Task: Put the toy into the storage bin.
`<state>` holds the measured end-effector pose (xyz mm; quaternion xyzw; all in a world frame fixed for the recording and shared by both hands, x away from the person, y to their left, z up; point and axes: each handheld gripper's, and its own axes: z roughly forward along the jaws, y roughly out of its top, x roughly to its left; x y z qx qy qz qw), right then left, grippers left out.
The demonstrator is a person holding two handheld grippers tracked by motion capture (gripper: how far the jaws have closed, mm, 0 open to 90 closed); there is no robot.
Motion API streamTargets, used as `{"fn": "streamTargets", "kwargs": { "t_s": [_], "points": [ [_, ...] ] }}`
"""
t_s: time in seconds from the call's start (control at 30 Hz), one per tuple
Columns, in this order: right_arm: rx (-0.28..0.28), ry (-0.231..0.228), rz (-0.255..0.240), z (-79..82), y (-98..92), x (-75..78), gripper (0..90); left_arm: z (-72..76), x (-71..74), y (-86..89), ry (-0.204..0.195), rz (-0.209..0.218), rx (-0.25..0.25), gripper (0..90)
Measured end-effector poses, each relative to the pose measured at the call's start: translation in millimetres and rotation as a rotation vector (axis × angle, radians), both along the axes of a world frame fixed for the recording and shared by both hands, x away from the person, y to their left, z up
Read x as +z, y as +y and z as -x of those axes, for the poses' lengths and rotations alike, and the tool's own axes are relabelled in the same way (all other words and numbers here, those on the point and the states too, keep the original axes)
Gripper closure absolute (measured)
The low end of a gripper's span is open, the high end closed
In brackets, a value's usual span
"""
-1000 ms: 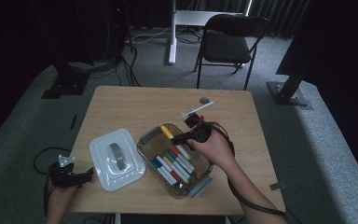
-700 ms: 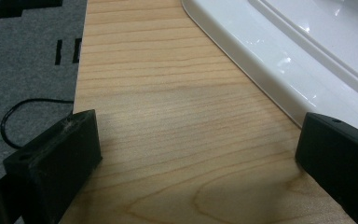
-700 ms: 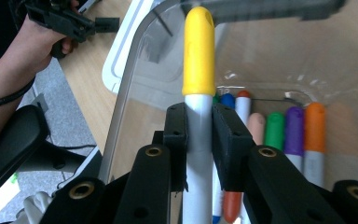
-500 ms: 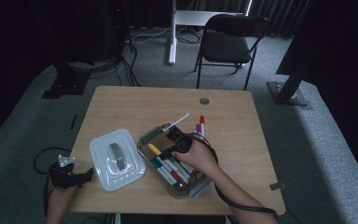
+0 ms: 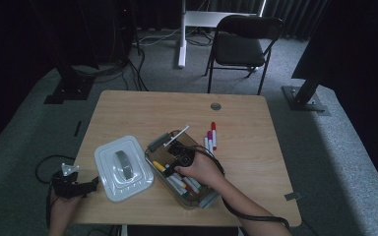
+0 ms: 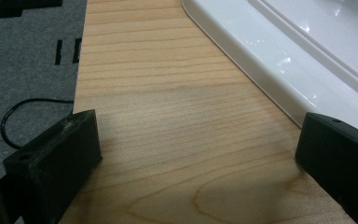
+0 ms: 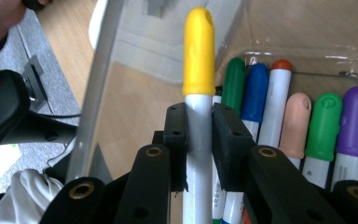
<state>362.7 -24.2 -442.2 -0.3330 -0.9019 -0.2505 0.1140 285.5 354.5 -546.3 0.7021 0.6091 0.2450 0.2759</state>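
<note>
Yellow-capped marker clamped in right tongs, seemingly beside the box wall.

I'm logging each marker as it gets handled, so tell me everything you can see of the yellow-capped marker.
The yellow-capped marker has a white barrel with a grey band and a glossy, plastic-looking rounded yellow cap. The right gripper is shut on it, black pads pressing the barrel from both sides just below the cap. It is held inside the clear plastic box, cap toward the box's near-left wall, above or beside the green, blue, orange, pink and purple capped markers lying there. In the high view its yellow cap pokes out beside the hand.
</note>
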Motion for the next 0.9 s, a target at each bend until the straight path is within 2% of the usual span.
{"fn": "streamTargets", "kwargs": {
  "t_s": [0.2,0.5,0.77,0.9],
  "points": [
    [0.017,0.003,0.048,1.0,7.4,-9.8,76.3,0.0,0.1,0.1,0.001,-0.001,-0.001,0.5],
    [0.037,0.042,0.129,2.5,13.6,-26.1,76.1,0.1,0.1,0.2,0.002,-0.001,-0.002,0.5],
    [0.041,0.092,0.131,0.6,11.7,-36.6,75.0,0.1,0.1,0.2,0.002,-0.001,-0.002,0.5],
    [0.043,0.093,0.115,0.6,9.7,-37.7,73.3,0.1,0.1,0.1,0.001,-0.001,-0.002,0.5]
  ]
}}
